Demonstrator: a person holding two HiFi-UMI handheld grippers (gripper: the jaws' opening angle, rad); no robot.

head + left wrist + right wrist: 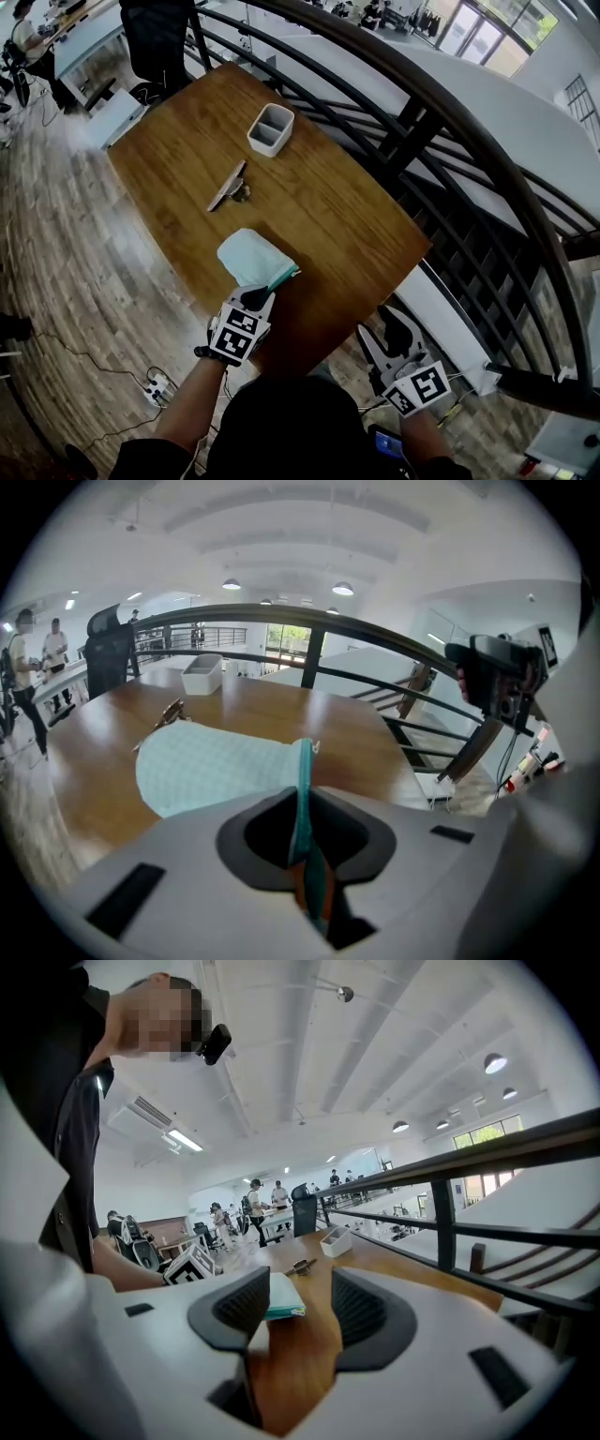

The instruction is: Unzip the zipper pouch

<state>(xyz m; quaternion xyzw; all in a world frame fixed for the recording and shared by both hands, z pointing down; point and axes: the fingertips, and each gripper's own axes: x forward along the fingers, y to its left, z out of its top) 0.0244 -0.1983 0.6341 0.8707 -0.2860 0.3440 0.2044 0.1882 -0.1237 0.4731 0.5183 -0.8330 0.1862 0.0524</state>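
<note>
A pale mint zipper pouch (251, 258) with a teal zipper edge lies on the wooden table (328, 216), close to its near edge. My left gripper (258, 298) is at the pouch's near end. In the left gripper view the jaws of that gripper (302, 832) are shut on the teal zipper edge, and the pouch body (216, 771) stretches away to the left. My right gripper (389, 337) hangs off the table's near right corner, open and empty. In the right gripper view the pouch (281, 1299) shows beyond the spread jaws of that gripper (300, 1309).
A white two-compartment bin (270, 128) stands at the far side of the table. A metal clip-like tool (230, 186) lies mid-table. A dark curved railing (450, 122) runs along the right. A power strip (155, 386) and cables lie on the floor at left.
</note>
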